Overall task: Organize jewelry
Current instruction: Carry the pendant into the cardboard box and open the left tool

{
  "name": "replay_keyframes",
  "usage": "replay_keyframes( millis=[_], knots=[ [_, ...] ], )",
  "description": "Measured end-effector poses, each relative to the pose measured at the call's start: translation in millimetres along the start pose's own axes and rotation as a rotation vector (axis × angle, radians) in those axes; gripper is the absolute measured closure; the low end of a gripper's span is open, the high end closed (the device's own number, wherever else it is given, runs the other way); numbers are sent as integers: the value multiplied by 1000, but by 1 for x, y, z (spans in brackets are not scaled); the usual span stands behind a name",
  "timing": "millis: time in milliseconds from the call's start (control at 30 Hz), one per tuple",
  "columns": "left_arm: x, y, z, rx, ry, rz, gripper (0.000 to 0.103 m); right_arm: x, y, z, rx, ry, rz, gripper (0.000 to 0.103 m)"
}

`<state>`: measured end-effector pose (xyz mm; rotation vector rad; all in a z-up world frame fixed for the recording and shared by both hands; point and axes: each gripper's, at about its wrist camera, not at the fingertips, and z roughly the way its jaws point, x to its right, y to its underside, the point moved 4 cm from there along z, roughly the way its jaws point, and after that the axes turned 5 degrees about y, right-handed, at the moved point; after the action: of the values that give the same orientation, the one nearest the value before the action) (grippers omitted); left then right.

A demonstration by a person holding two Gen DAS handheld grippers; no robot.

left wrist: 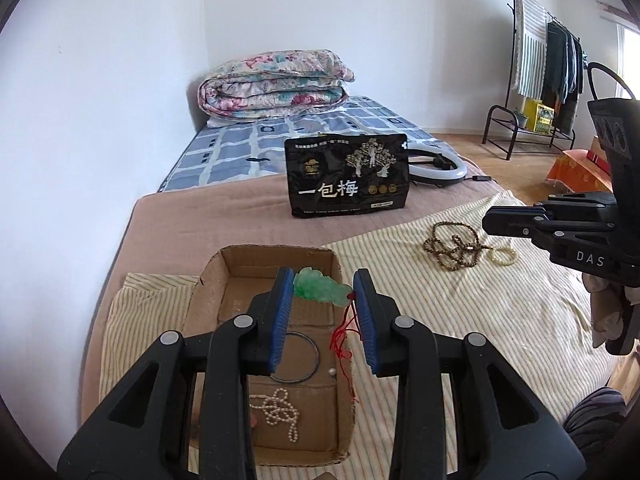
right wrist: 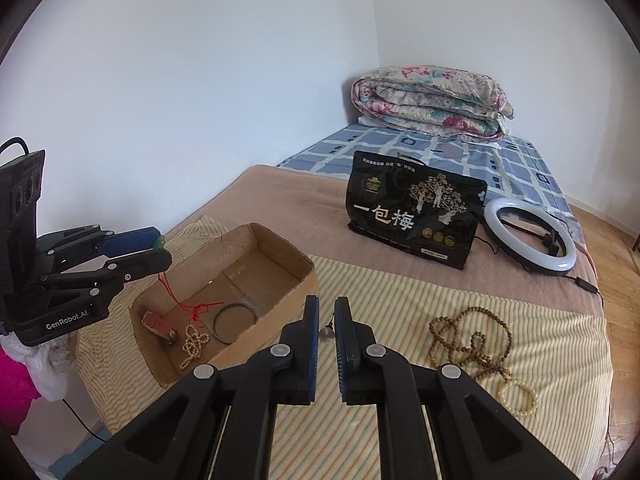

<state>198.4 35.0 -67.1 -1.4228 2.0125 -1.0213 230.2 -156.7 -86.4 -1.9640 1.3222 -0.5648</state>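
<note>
My left gripper (left wrist: 322, 290) is shut on a green jade pendant (left wrist: 320, 289) and holds it above an open cardboard box (left wrist: 208, 276); its red cord (left wrist: 344, 332) hangs into the box. In the box lie a pearl string (left wrist: 280, 412), a dark bangle (left wrist: 294, 356) and a small bead (left wrist: 331, 372). My right gripper (right wrist: 326, 334) is nearly shut, with a small clear bead on a thread (right wrist: 326, 333) between its pads, beside the box (right wrist: 304, 280). A brown bead necklace (right wrist: 472, 336) and a pale bead bracelet (right wrist: 518, 398) lie on the striped cloth to the right.
A black snack bag (right wrist: 416, 216) stands behind the box. A white ring light (right wrist: 530, 240) lies beside it. A folded floral quilt (right wrist: 432, 104) sits at the bed's far end. A clothes rack (left wrist: 540, 80) stands on the floor at the right. A wall runs along the left.
</note>
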Motion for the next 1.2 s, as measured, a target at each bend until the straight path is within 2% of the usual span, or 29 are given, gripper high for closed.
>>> replay_keyframes(
  millis=[300,533,833,1200],
  knots=[
    [-47,5,8,-10,-58,-49,71,-34,-19,38,-14,-46,-48,98],
    [-70,16,18,-31,-77,-85,71,-56,-25,70,-45,-72,-71,98],
    [-82,26,30,-59,-87,-100,71,-76,-24,104,-90,-89,-95,98],
    [-87,29,38,-74,-89,-112,71,-86,-24,126,-114,-100,-84,97]
  ],
)
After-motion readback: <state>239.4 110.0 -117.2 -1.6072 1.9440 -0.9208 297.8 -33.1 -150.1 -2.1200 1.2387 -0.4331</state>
